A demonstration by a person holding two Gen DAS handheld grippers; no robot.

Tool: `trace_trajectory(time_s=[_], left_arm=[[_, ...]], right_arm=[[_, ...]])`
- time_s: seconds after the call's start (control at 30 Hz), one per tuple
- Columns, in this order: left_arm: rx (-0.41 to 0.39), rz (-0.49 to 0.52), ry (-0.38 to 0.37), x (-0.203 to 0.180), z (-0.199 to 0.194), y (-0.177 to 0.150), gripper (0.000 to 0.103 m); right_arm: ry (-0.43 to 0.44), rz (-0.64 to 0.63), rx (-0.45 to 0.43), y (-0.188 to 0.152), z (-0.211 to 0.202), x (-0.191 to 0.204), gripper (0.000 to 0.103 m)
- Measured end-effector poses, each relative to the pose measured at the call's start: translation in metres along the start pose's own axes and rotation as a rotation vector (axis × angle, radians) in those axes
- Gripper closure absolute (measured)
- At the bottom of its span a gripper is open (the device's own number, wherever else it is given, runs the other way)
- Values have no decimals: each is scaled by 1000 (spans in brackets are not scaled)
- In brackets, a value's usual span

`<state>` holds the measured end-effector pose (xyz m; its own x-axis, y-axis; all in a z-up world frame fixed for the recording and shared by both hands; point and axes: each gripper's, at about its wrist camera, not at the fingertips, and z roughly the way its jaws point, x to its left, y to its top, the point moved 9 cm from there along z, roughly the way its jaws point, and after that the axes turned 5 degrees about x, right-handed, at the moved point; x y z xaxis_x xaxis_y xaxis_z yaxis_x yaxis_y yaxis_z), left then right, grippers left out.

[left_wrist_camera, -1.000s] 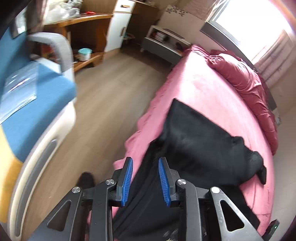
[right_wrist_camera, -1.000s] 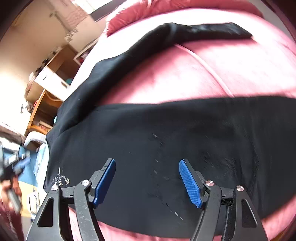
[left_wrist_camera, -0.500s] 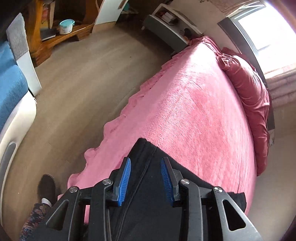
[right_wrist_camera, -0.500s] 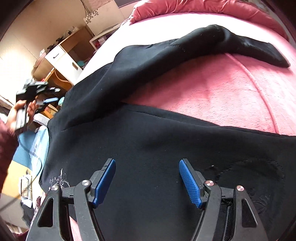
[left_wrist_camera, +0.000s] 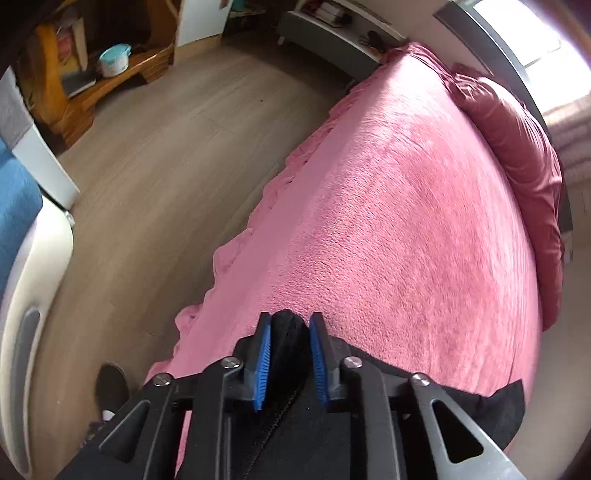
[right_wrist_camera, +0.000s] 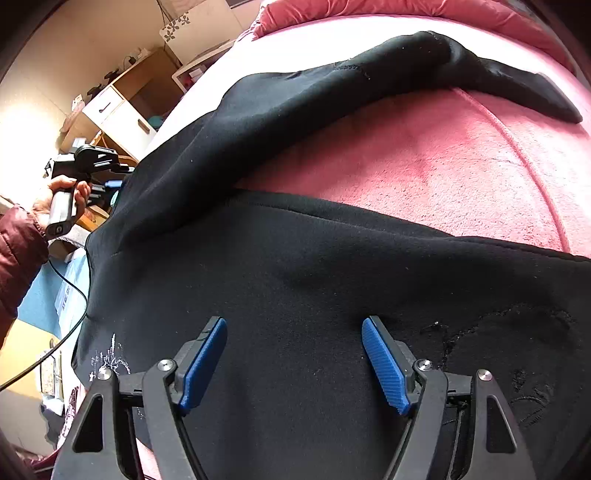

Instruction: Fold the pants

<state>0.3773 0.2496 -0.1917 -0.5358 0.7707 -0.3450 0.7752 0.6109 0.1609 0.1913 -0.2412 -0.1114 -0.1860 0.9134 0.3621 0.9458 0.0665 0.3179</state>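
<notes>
Black pants [right_wrist_camera: 314,280] lie spread on the pink bed [right_wrist_camera: 443,162], one leg [right_wrist_camera: 424,62] stretching to the far side. My right gripper [right_wrist_camera: 295,354] is open, its blue pads wide apart just above the fabric near a white embroidered mark [right_wrist_camera: 110,354]. My left gripper [left_wrist_camera: 290,354] has its blue pads closed narrowly on a bunched corner of the pants [left_wrist_camera: 288,328] at the bed's near edge. The left gripper also shows in the right wrist view [right_wrist_camera: 92,162], held by a hand at the left.
Pink blanket [left_wrist_camera: 406,221] covers the bed, with a dark red quilt [left_wrist_camera: 517,147] along the far side. Wooden floor [left_wrist_camera: 166,166] lies to the left, with a blue and white sofa [left_wrist_camera: 22,221], a wooden shelf [left_wrist_camera: 110,74] and a low grey cabinet [left_wrist_camera: 332,29].
My left gripper has narrowed onto the pants corner and moved toward the bed's near edge. The right gripper has stayed open over the fabric while the view shifted slightly.
</notes>
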Motion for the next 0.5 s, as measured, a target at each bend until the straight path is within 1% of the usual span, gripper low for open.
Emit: trace_trajectory(time_s=[0.07,0.17,0.23,0.3,0.4,0.47,0.5], left_arm=[[-43,27,-7,-6,-13,-4,93],[-131,65,-82,-21,-50,-15,93],[-181,108,-161,-37,-79,-28,94],[-222,177,-261,-54,-115,-51,94],[-274,272,-379,-71,-163,-92,94],[-292,325,-435,-76,-190,-120,95],[-301,364,-469,-76,-203,-141,95]], right_arm=[[-6,-3,-1,-1,1,1,26],[-9,-3,-2,0,0,1,26],[-4,1,-3,1,-1,2,26],[4,12,-1,1,-2,0,26],[20,31,-9,4,-8,-3,27],[16,42,-24,10,-14,-6,27],[21,48,-35,13,-18,-8,27]])
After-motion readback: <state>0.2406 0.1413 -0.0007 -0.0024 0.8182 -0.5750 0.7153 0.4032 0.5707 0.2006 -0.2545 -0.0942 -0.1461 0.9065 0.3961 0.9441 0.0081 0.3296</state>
